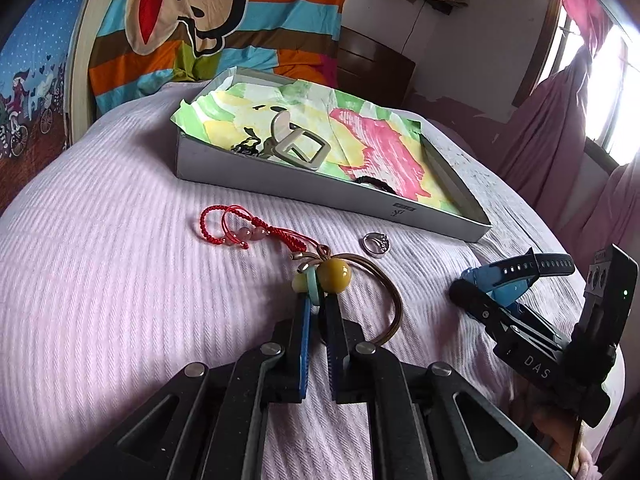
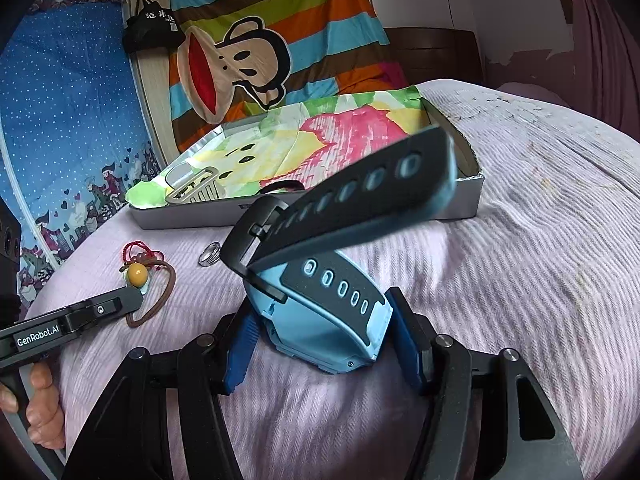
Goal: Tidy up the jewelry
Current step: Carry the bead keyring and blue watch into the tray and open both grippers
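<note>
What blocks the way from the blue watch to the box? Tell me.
Nothing visible does. The right claw grips the blue watch at its sides; only bare bedspread lies between it and the box. The silver ring sits off to the left.

Pink ribbed bedspread (image 1: 100, 280) w/ grey box (image 1: 248, 172), red bracelet (image 1: 224, 224), silver ring (image 1: 376, 244), brown cord bracelet (image 1: 384, 312) on it.

1. A bed (image 1: 100, 280) with a pale pink ribbed cover fills the foreground.
2. Behind the bed hangs a striped cartoon-monkey blanket (image 1: 208, 20).
3. Right of the blanket stands a dark wooden cabinet (image 1: 372, 64) against a white wall (image 1: 480, 48).
4. Farther right, daylight enters a window (image 1: 612, 92) with pink curtains (image 1: 540, 140).
</note>
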Demonstrator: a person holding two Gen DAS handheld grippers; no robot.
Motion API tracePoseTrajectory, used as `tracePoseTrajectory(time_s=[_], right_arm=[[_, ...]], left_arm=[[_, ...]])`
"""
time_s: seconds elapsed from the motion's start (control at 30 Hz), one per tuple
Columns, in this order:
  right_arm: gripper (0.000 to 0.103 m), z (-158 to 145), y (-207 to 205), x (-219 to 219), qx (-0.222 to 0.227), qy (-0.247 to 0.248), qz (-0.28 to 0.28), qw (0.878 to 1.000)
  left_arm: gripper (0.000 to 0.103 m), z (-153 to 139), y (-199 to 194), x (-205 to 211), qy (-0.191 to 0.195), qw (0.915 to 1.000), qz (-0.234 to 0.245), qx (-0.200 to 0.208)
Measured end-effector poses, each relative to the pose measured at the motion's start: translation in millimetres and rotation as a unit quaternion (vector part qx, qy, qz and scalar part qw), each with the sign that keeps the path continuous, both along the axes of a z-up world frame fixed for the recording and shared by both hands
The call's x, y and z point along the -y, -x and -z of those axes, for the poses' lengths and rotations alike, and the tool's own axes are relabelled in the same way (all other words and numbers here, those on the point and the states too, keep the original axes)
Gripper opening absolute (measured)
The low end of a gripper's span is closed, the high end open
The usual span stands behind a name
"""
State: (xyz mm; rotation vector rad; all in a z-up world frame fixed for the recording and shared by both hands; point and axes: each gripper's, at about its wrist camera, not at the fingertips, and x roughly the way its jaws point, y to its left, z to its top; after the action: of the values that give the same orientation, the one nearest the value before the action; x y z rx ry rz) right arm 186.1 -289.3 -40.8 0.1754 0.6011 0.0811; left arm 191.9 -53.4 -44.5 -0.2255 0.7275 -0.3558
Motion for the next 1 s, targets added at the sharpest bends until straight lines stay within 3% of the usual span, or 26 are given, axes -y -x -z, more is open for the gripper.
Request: tracePoseTrajectory(time_s=[0.47,0.7,1.0], right_arm=[[0.056,-8,15,-4,0.037,0.001,-0.019,0.999],[0.056,-8,14,-4,0.034,0.002,-0.024,0.999],[0.055,-18,20,4,0.055,-0.025,-0.03,0.998]], left_arm=[[0.007,-3,11,7,-0.024,0.9995,0.008,0.018],[0.007,-7,11,5,-0.017,0.9996,0.009,0.019],[0.007,-37,4,3,0.005,0.9991,0.008,0.041]])
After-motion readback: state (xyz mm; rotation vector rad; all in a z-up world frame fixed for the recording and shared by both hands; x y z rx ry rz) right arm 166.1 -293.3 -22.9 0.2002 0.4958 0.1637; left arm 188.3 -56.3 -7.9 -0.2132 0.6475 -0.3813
